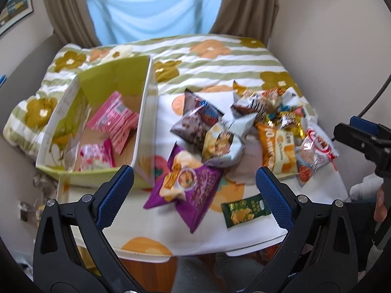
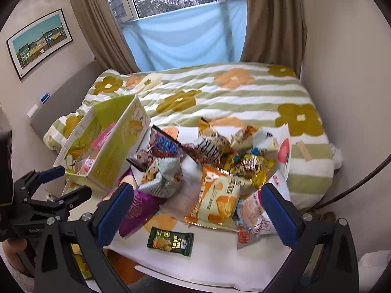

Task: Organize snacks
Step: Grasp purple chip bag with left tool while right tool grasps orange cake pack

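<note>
Packets' print blurs beyond reading; left gripper (image 1: 194,193) and right gripper (image 2: 196,207) gape empty.

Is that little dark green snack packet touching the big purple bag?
Apart. In the left wrist view, a strip of white cloth shows between the green packet and the purple bag; the right wrist view shows the same gap.

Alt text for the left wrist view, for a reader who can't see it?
The open, empty left gripper hovers over a purple snack bag beside a pile of snack packets on a bed. At left, a green box holds pink packets.
</note>
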`<state>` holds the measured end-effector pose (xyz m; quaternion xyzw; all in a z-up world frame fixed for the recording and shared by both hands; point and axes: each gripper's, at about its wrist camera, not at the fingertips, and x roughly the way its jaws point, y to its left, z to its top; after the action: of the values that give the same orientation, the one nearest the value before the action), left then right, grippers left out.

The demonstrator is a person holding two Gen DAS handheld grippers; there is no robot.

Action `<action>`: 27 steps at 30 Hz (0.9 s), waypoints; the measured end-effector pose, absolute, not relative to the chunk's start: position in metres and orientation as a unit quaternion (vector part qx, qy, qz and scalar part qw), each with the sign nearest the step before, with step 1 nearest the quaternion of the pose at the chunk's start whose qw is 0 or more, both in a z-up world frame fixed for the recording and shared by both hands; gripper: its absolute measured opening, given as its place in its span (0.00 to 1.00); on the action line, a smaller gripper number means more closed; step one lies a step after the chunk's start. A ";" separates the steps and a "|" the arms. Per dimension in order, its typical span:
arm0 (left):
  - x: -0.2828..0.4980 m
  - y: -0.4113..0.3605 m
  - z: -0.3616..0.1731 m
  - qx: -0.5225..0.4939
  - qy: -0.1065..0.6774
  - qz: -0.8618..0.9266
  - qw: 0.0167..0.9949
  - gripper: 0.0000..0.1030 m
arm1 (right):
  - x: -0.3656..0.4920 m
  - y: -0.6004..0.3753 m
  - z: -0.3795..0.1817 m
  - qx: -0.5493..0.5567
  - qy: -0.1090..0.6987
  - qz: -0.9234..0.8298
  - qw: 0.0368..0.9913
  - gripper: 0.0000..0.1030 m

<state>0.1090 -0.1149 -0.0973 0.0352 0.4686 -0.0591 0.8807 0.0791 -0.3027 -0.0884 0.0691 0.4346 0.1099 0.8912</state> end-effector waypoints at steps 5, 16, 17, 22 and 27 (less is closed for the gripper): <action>0.112 -0.104 -0.125 0.032 0.488 -0.048 0.871 0.97 | 0.088 -0.302 -0.113 0.074 0.444 0.114 0.886 1.00; 0.134 -0.099 -0.210 0.051 0.520 -0.060 0.851 0.97 | 0.118 -0.300 -0.192 0.087 0.476 0.086 0.871 1.00; 0.135 -0.100 -0.214 0.053 0.521 -0.064 0.849 0.97 | 0.120 -0.300 -0.198 0.088 0.481 0.085 0.868 1.00; 0.147 -0.105 -0.233 0.074 0.527 -0.065 0.844 0.97 | 0.125 -0.298 -0.212 0.075 0.488 0.078 0.866 1.00; 0.157 -0.103 -0.247 0.070 0.534 -0.068 0.840 0.97 | 0.130 -0.284 -0.213 0.027 0.481 0.073 0.873 1.00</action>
<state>0.1569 -0.1031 -0.2471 0.0701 0.5338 -0.0684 0.8399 0.1297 -0.2841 -0.2135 0.0271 0.4811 0.0729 0.8732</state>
